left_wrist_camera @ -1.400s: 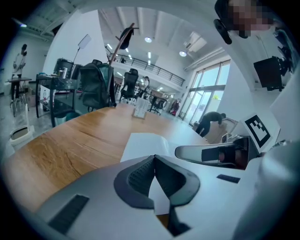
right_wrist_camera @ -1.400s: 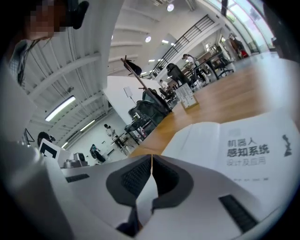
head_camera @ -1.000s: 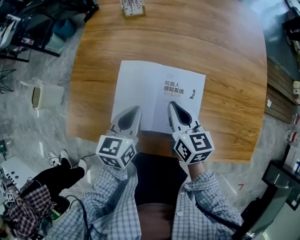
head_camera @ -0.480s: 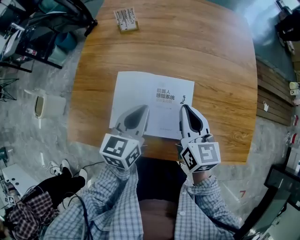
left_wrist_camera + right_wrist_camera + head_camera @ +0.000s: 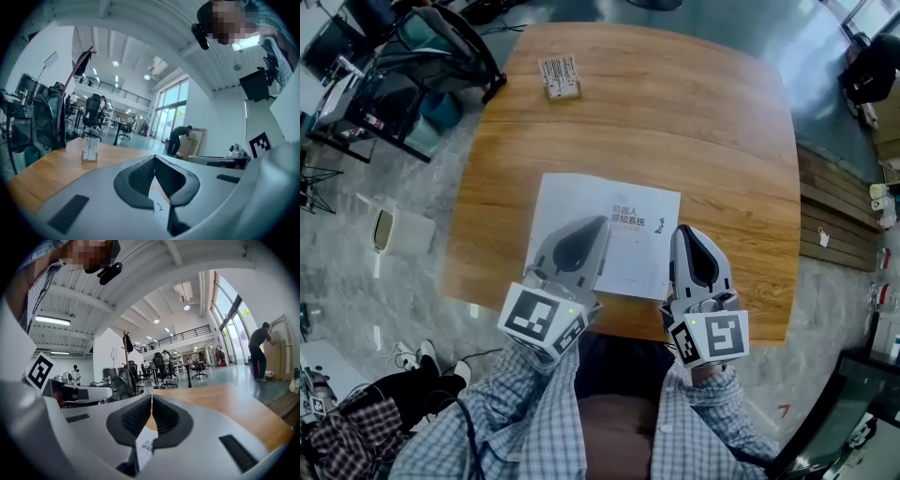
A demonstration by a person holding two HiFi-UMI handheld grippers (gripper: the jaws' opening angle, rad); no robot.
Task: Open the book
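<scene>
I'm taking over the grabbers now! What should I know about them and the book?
Left gripper: fingers together, holding nothing, over the book's near left part.
Right gripper: fingers together, holding nothing, at the book's near right edge.
Book: flat on the wooden table, closed, title cover up.
Done: both grippers are at the book; nothing is opened yet.
Left: catch the cover's edge and open the book.
</scene>
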